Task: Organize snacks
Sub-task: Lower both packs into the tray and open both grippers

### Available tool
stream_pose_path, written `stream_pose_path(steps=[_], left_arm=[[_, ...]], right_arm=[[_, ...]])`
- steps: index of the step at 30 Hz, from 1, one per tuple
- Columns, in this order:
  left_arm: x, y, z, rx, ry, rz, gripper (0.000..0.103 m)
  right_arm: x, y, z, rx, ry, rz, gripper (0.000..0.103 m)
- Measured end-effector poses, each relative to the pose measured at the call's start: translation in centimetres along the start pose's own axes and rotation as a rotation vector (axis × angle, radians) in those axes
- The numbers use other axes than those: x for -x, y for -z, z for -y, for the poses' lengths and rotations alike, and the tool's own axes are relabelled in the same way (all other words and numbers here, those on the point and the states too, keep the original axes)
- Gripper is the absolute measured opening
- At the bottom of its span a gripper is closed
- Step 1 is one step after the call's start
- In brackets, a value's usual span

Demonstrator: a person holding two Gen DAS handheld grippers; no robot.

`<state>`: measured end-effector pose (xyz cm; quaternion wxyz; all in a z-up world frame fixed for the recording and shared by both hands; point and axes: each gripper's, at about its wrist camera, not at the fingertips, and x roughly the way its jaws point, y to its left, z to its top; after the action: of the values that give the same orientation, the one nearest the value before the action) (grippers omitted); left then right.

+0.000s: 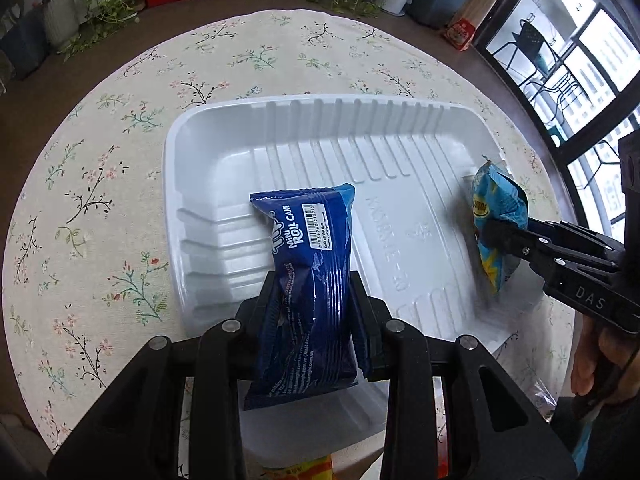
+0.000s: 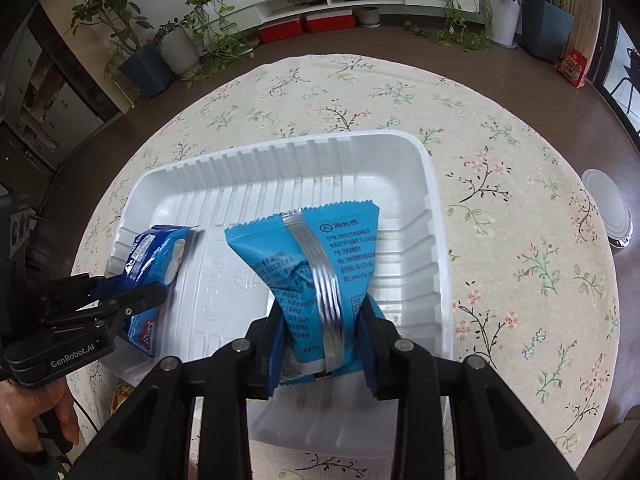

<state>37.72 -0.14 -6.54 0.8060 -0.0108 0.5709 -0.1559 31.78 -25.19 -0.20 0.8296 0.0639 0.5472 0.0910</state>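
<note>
- Floral-clothed round table point(image 1: 120, 168) bears a ribbed white plastic tray point(image 1: 332, 120).
- Left gripper point(image 1: 314, 300) clamps a dark-blue roll-cake packet point(image 1: 308, 240); right gripper point(image 2: 320, 316) clamps a light-blue snack packet point(image 2: 316, 252).
- Placing step; release likely comes next.

Tray point(image 1: 208, 136) on table point(image 1: 100, 184), two snack packets point(image 1: 312, 248) point(image 2: 320, 264) over it

The left gripper's point(image 1: 314, 308) pads cover the middle of the dark blue mini roll cake packet point(image 1: 308, 264), its small print unreadable. At the left wrist view's bottom edge, a yellow-orange wrapper point(image 1: 298, 470) is cut off, unidentifiable. In the right wrist view, the light blue snack packet point(image 2: 320, 264) is pinched out of sight between the right gripper's point(image 2: 322, 344) pads, and a white round object point(image 2: 608, 212) at right is too warped to name.
</note>
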Motion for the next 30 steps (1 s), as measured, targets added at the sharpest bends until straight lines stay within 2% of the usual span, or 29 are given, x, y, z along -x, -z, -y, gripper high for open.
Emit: stream_pose_path(steps=[6, 8, 10, 12, 13, 17, 23, 28, 30], left_arm=[[-0.1, -0.2, 0.2, 0.009, -0.019, 0.02, 0.03], [0.0, -0.1, 0.0, 0.018, -0.015, 0.025, 0.031], [0.1, 0.0, -0.1, 0.021, -0.015, 0.031, 0.038], [0.4, 0.1, -0.1, 0.024, -0.021, 0.041, 0.054], [0.5, 0.1, -0.1, 0.024, -0.019, 0.049, 0.055], [1.8, 0.2, 0.1, 0.017, -0.015, 0.079, 0.071], [4.2, 0.7, 0.2, 0.007, 0.011, 0.116, 0.087], [7.3, 1.8, -0.5, 0.016, 0.063, 0.163, 0.093], [9.1, 2.7, -0.9, 0.021, 0.088, 0.203, 0.103]], right_arm=[[-0.3, 0.0, 0.0, -0.006, 0.028, -0.007, 0.048], [-0.2, 0.0, 0.2, -0.015, 0.031, -0.005, 0.056], [-0.2, 0.0, 0.4, -0.024, 0.026, 0.0, 0.06], [-0.2, 0.1, 0.7, -0.03, 0.026, 0.0, 0.062], [-0.1, 0.1, 0.8, -0.033, 0.022, 0.0, 0.062], [0.7, 0.2, 1.0, -0.033, -0.007, 0.018, 0.062], [3.7, 0.5, 1.2, -0.027, -0.082, 0.093, 0.067], [6.6, 0.8, 2.1, -0.058, -0.155, 0.154, 0.068], [8.0, 1.3, 2.6, -0.065, -0.186, 0.177, 0.068]])
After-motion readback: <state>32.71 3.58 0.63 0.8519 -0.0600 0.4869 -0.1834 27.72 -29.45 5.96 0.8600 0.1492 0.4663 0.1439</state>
